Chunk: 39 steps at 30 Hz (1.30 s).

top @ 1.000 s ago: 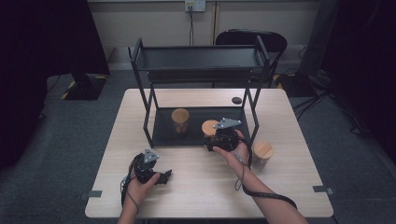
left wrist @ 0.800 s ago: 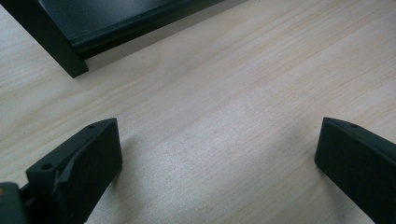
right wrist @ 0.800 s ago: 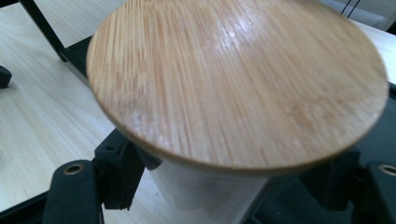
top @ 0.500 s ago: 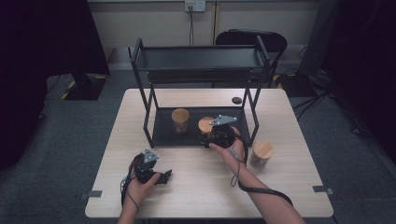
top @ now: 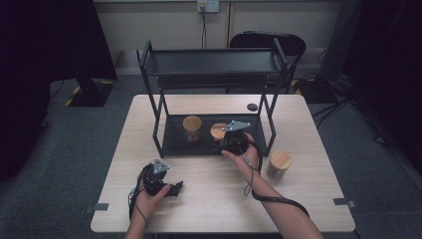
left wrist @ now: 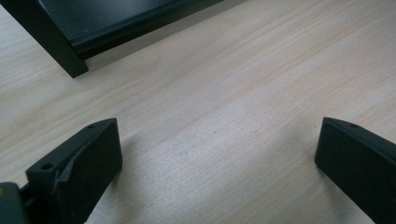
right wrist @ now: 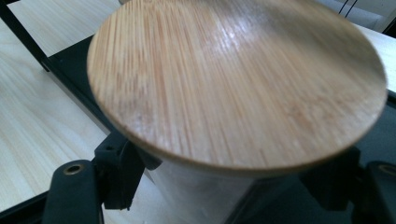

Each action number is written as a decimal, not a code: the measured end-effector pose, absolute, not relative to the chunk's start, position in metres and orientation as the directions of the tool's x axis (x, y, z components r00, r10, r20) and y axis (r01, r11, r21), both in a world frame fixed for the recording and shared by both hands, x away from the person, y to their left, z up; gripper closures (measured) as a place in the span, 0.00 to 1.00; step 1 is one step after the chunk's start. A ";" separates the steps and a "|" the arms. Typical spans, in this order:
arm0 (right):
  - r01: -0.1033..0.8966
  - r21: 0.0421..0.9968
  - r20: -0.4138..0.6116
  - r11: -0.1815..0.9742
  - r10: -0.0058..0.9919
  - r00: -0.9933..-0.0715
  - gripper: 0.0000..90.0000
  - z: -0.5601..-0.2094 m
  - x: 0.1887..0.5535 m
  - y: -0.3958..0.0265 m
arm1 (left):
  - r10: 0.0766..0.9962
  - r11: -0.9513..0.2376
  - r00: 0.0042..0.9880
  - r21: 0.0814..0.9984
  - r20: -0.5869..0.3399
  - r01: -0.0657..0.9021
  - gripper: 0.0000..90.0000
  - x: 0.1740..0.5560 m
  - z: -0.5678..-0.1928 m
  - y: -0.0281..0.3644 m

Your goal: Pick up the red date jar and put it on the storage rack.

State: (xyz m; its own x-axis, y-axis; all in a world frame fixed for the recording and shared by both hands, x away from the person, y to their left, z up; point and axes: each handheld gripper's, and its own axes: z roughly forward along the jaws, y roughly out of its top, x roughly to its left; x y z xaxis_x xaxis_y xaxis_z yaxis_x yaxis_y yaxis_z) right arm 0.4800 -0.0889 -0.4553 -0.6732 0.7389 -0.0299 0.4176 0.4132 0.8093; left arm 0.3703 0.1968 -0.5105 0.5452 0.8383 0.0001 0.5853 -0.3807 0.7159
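So at this point I had my right gripper [top: 225, 145] clamped on a jar [right wrist: 201, 196], both jaws squeezed in just below its bamboo lid [right wrist: 233, 79]. I grabbed it low on the glass under the lid on purpose, since the lid overhangs and would stop it slipping down if my grip was weak. The jar was at the front edge of the bottom shelf [top: 174, 144] of the black rack [top: 211, 59]; whether it was set down or hovering a bit, I couldn't tell from above.

There was 1 more jar [top: 192, 127] already standing on that shelf to the left of mine, apart from it, so I figure I was lining them up in a row. A 3rd jar [top: 278, 165] was waiting on the table [top: 298, 114] just right of the rack, near my right hand, probably next in line.

My left gripper [left wrist: 215, 154] was doing nothing, jaws wide open with only bare tabletop between them, parked near the front left of the table, out of the way. A small dark round thing [top: 252, 106] sat behind the rack, no idea what.
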 end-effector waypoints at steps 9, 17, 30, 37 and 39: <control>0.410 0.809 -0.043 0.422 0.738 -0.674 0.28 -0.456 0.485 -0.085 | 0.838 -0.381 0.545 0.716 0.000 0.585 0.00 0.370 -0.511 0.197; 0.401 0.813 -0.049 0.421 0.737 -0.674 0.28 -0.458 0.490 -0.084 | 0.838 -0.381 0.545 0.716 0.000 0.585 0.00 0.370 -0.511 0.197; 0.400 0.814 -0.055 0.422 0.742 -0.668 0.28 -0.461 0.497 -0.083 | 0.838 -0.381 0.545 0.716 0.000 0.585 0.00 0.370 -0.511 0.197; 0.402 0.815 -0.054 0.419 0.743 -0.667 0.28 -0.461 0.500 -0.082 | 0.838 -0.381 0.545 0.716 0.000 0.585 0.00 0.370 -0.511 0.197; 0.406 0.814 -0.049 0.415 0.745 -0.665 0.28 -0.462 0.502 -0.082 | 0.838 -0.381 0.545 0.716 0.000 0.585 0.00 0.370 -0.511 0.197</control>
State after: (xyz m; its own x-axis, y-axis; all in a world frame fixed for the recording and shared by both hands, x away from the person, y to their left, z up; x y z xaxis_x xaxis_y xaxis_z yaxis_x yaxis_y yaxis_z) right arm 0.5015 -0.0823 -0.4620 -0.6652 0.7451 -0.0489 0.4055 0.4155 0.8142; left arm 0.3703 0.1968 -0.5105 0.5453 0.8382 0.0002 0.5851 -0.3808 0.7159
